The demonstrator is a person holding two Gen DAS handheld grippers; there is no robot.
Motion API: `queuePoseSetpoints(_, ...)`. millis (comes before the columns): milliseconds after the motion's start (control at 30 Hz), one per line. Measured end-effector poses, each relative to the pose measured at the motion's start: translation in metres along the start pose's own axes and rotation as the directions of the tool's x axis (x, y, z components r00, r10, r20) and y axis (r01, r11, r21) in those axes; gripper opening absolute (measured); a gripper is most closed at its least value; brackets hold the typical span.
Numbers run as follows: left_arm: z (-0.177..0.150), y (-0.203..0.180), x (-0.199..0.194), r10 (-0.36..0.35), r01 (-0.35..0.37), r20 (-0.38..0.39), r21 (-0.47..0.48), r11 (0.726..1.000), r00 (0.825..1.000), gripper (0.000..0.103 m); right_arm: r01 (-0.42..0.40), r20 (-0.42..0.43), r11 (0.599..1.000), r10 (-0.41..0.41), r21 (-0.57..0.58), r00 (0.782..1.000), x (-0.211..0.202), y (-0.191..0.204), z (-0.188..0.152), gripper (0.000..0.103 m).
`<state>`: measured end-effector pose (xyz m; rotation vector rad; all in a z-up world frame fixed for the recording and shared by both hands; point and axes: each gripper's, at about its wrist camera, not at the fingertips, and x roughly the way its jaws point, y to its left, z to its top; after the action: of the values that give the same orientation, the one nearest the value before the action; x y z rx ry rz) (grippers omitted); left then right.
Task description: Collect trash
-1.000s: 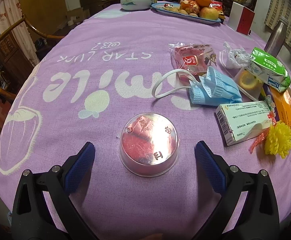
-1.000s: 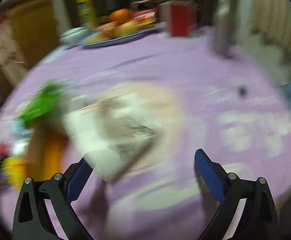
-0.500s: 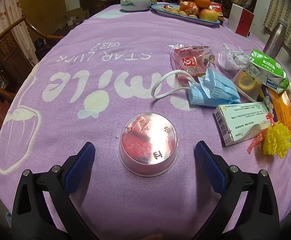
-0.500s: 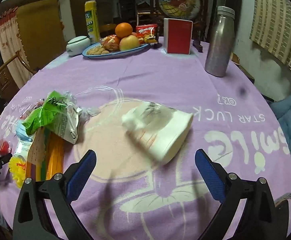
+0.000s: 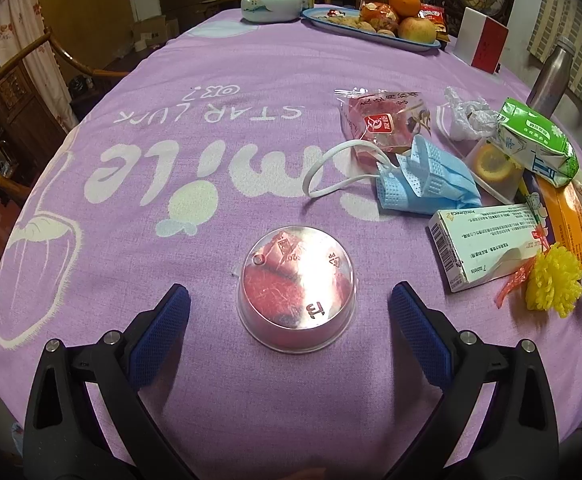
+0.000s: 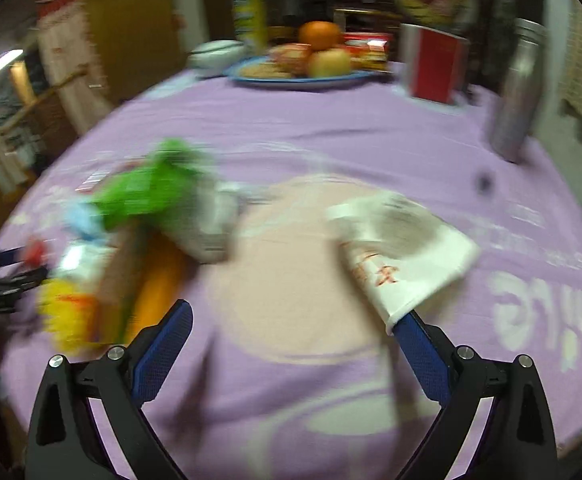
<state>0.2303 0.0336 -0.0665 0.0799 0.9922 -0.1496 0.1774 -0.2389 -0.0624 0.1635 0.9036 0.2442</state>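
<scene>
A purple cloth point(image 5: 219, 80) covers the counter. On its right side trash lies clustered: a white medicine box point(image 5: 487, 246), a green carton point(image 5: 535, 140), a blue face mask point(image 5: 423, 184) and a yellow pompom point(image 5: 555, 284). An upturned clear plastic cup point(image 5: 297, 294) sits between the left gripper's point(image 5: 291, 320) wide-spread fingers, untouched. The right gripper's point(image 6: 291, 336) fingers also gape, a white paper bag point(image 6: 403, 256) by the right one.

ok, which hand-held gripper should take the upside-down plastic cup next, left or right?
Left. The left hand-held gripper is open with the upturned plastic cup centred between its pads. The right hand-held gripper is open over the white paper bag, its view motion-blurred and showing no cup.
</scene>
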Motion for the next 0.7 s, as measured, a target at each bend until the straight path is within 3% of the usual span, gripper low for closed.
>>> queuePoseSetpoints(67, 0.000, 0.000, 0.000, -0.001, 0.001, 0.001, -0.001, 1.000, 1.000, 0.096, -0.049, 0.019, 0.998, 0.050, -0.035, 0.999, -0.011, 0.012, -0.001, 0.097)
queuePoseSetpoints(100, 0.000, 0.000, 0.000, -0.003, 0.003, 0.002, -0.003, 1.000, 1.000, 0.096, -0.029, 0.031, 0.997, 0.031, -0.068, 0.999, -0.017, 0.019, -0.003, 0.097)
queuePoseSetpoints(200, 0.000, 0.000, 0.000, -0.008, 0.008, 0.005, -0.007, 1.000, 1.000, 0.096, 0.119, 0.056, 0.988, -0.115, -0.095, 0.992, -0.028, 0.023, -0.009, 0.097)
queuePoseSetpoints(267, 0.000, 0.001, -0.001, -0.010, 0.010, 0.006, -0.009, 1.000, 1.000, 0.096, 0.176, 0.079, 0.982, -0.170, -0.074, 0.982, -0.035, 0.021, -0.013, 0.097)
queuePoseSetpoints(400, 0.000, 0.001, 0.000, -0.006, 0.006, 0.004, -0.005, 1.000, 1.000, 0.096, 0.297, 0.124, 0.954, -0.291, -0.034, 0.949, -0.033, 0.012, -0.007, 0.097)
queuePoseSetpoints(700, 0.000, 0.002, 0.000, -0.002, 0.002, 0.001, -0.001, 1.000, 1.000, 0.096, 0.292, 0.019, 0.956, -0.292, 0.015, 0.956, 0.018, -0.025, 0.026, 0.097)
